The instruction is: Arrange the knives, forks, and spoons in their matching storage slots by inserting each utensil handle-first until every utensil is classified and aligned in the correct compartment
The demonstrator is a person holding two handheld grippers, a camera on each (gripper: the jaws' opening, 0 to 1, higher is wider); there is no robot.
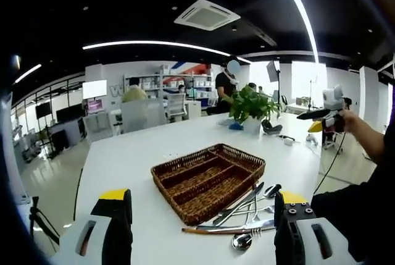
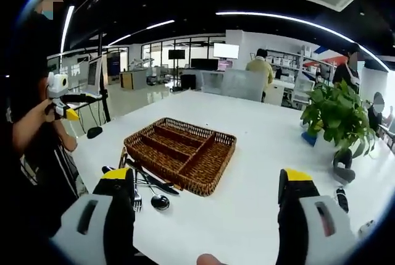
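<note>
- We hold the left hand-held gripper (image 1: 200,231) low over the near edge of the white bench (image 1: 136,154), its jaws spread wide and holding nothing.
- The pile of utensils (image 1: 247,215) lies on the bench just ahead and toward its right jaw, touching the near corner of the wicker tray (image 1: 208,180).
- Most of the handles run slantwise toward the tray; one long piece with a brown handle (image 1: 203,231) lies crosswise nearest us.
- The right hand-held gripper (image 2: 210,209) is also spread and empty; in the right gripper view the pile (image 2: 145,185) sits by its left jaw, beside the tray (image 2: 180,152).
- Both hand-held grippers are near the pile; neither is touching it.
- The tray's compartments look empty, so we judge sorting has not begun.
- A potted plant (image 1: 252,107) stands well beyond the tray, out of the way.
- The utensils overlap, so picking one out cleanly may disturb the others.
</note>
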